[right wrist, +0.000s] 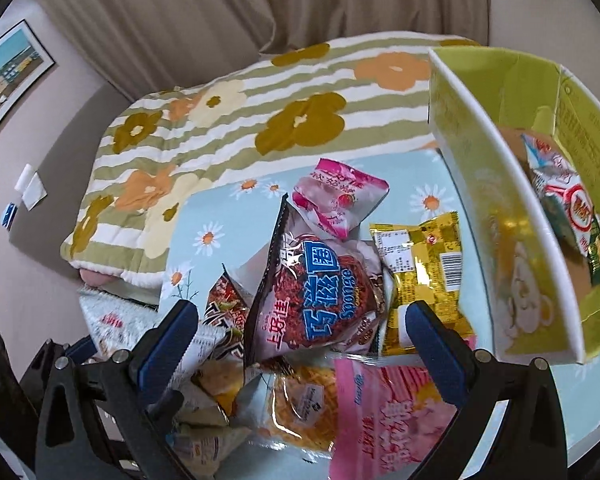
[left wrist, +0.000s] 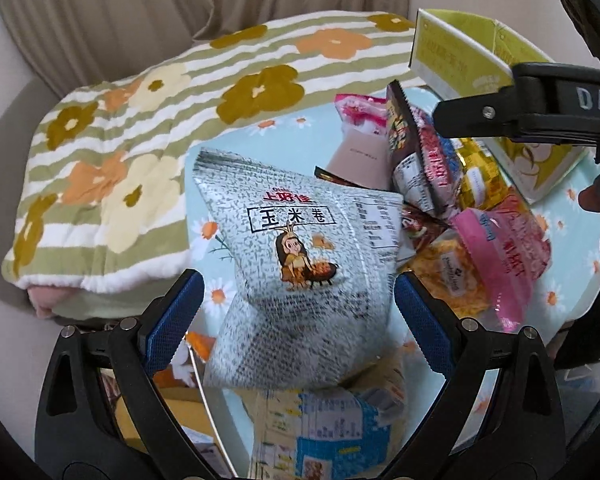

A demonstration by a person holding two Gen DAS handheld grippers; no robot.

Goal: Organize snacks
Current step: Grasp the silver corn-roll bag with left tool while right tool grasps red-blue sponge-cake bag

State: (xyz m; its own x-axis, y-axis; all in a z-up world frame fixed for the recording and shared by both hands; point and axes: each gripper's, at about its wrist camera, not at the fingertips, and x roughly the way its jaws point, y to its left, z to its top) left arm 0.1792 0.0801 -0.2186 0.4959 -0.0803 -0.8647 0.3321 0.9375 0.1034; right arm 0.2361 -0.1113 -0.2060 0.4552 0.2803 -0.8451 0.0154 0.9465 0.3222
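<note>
A pile of snack packs lies on a round table with a light-blue daisy cloth (right wrist: pixel 220 216). In the left wrist view, my left gripper (left wrist: pixel 298 304) is open around a silver corn-roll bag (left wrist: pixel 300 248), pads on either side with gaps. In the right wrist view, my right gripper (right wrist: pixel 302 338) is open above the pile, over a pink-brown Sponge bag (right wrist: pixel 320 304). A yellow pack (right wrist: pixel 424 272), a small pink pack (right wrist: pixel 336 196) and a pink bag (right wrist: pixel 380 412) lie around it. The right gripper also shows in the left wrist view (left wrist: pixel 540 116). A yellow-green box (right wrist: pixel 516 208) holds a green-red pack (right wrist: pixel 572 220).
A striped flower blanket (right wrist: pixel 228 120) lies on a sofa behind the table. The box stands at the table's right side. A blue-white pack (left wrist: pixel 320 432) lies below the left gripper. A framed picture (right wrist: pixel 8 76) hangs on the left wall.
</note>
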